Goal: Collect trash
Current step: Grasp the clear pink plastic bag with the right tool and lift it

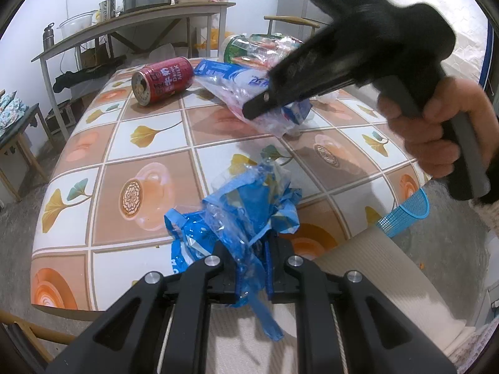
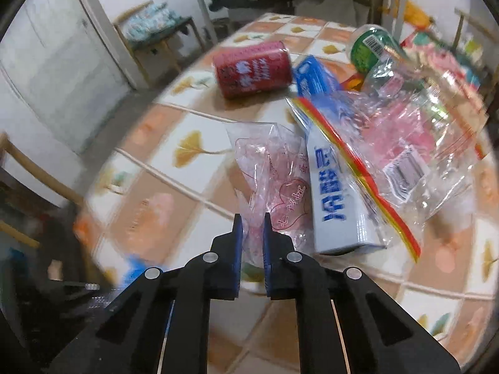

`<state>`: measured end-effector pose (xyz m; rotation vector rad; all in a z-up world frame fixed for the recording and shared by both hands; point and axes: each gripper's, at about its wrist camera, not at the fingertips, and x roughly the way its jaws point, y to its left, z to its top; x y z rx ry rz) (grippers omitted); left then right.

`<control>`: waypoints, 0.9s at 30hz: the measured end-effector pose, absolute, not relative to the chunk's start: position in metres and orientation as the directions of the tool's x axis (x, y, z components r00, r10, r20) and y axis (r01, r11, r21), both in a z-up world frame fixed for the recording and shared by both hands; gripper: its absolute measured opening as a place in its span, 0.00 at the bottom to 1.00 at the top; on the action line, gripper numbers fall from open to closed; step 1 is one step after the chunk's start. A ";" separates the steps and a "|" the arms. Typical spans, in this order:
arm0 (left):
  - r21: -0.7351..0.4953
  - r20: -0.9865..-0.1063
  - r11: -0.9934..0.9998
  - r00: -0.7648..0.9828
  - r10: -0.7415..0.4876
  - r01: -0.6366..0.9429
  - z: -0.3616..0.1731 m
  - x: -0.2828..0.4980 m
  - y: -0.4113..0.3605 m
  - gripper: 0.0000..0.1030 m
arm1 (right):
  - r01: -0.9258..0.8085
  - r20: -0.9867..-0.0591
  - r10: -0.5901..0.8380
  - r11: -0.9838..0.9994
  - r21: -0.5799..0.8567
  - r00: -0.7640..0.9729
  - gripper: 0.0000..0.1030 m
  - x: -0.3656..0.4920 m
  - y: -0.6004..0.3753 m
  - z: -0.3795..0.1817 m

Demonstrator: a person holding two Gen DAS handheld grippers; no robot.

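Our right gripper (image 2: 252, 222) pinches the pink wrapper (image 2: 274, 187); our left gripper (image 1: 249, 249) clamps blue plastic (image 1: 243, 215) near the table edge (image 1: 62, 307). The red can (image 1: 163, 80) lies apart.

On the red can (image 1: 162, 80) I read "DRINK MILK" in white, beside large Chinese characters I cannot make out. On the white-and-blue box (image 2: 338, 199) I note big blue Chinese characters — not legible to me. The pink wrapper (image 2: 274, 187) carries a drawn heart with small red Chinese script. Barcodes stand on the green tub (image 2: 371, 46) and on a white label inside the clear bag (image 2: 405, 168) — digits unreadable.
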<state>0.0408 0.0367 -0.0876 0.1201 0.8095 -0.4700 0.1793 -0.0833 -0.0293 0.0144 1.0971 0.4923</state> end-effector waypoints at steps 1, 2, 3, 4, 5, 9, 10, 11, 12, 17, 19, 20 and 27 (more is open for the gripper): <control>-0.074 -0.721 0.891 0.593 -0.358 0.449 -0.088 0.041 0.037 0.10 | -0.375 -0.834 0.430 0.878 0.297 0.345 0.09 0.179 -0.086 -0.027; -0.074 -0.721 0.891 0.593 -0.359 0.449 -0.088 0.041 0.037 0.10 | -0.375 -0.815 0.477 0.858 0.351 0.329 0.09 0.179 -0.090 -0.024; -0.074 -0.720 0.891 0.594 -0.359 0.449 -0.088 0.041 0.037 0.10 | -0.372 -0.790 0.529 0.832 0.411 0.310 0.09 0.179 -0.094 -0.020; -0.074 -0.720 0.891 0.594 -0.359 0.449 -0.088 0.041 0.037 0.10 | -0.368 -0.771 0.565 0.811 0.454 0.295 0.09 0.179 -0.098 -0.018; -0.074 -0.720 0.891 0.594 -0.358 0.448 -0.088 0.041 0.036 0.10 | -0.362 -0.747 0.605 0.785 0.502 0.276 0.09 0.179 -0.101 -0.016; -0.073 -0.719 0.893 0.597 -0.356 0.444 -0.087 0.039 0.037 0.10 | -0.323 -0.627 0.749 0.660 0.678 0.214 0.09 0.182 -0.113 -0.012; -0.074 -0.718 0.894 0.598 -0.356 0.443 -0.087 0.039 0.037 0.10 | -0.310 -0.579 0.792 0.610 0.729 0.194 0.09 0.182 -0.117 -0.011; -0.074 -0.718 0.894 0.599 -0.355 0.442 -0.087 0.039 0.037 0.10 | -0.304 -0.553 0.813 0.582 0.754 0.184 0.09 0.183 -0.119 -0.011; -0.074 -0.718 0.894 0.599 -0.356 0.442 -0.087 0.039 0.037 0.10 | -0.298 -0.518 0.838 0.545 0.784 0.172 0.09 0.185 -0.118 -0.009; -0.077 -0.716 0.895 0.601 -0.356 0.439 -0.087 0.038 0.037 0.10 | -0.302 -0.357 0.922 0.387 0.871 0.153 0.09 0.181 -0.127 0.005; -0.077 -0.715 0.896 0.602 -0.355 0.437 -0.087 0.038 0.036 0.10 | -0.306 -0.316 0.936 0.351 0.885 0.157 0.09 0.177 -0.131 0.010; -0.077 -0.715 0.896 0.603 -0.355 0.436 -0.087 0.038 0.036 0.10 | -0.306 -0.290 0.944 0.325 0.895 0.155 0.09 0.175 -0.134 0.013; -0.077 -0.715 0.896 0.603 -0.355 0.436 -0.087 0.039 0.037 0.10 | -0.328 -0.254 0.951 0.300 0.896 0.177 0.09 0.175 -0.139 0.022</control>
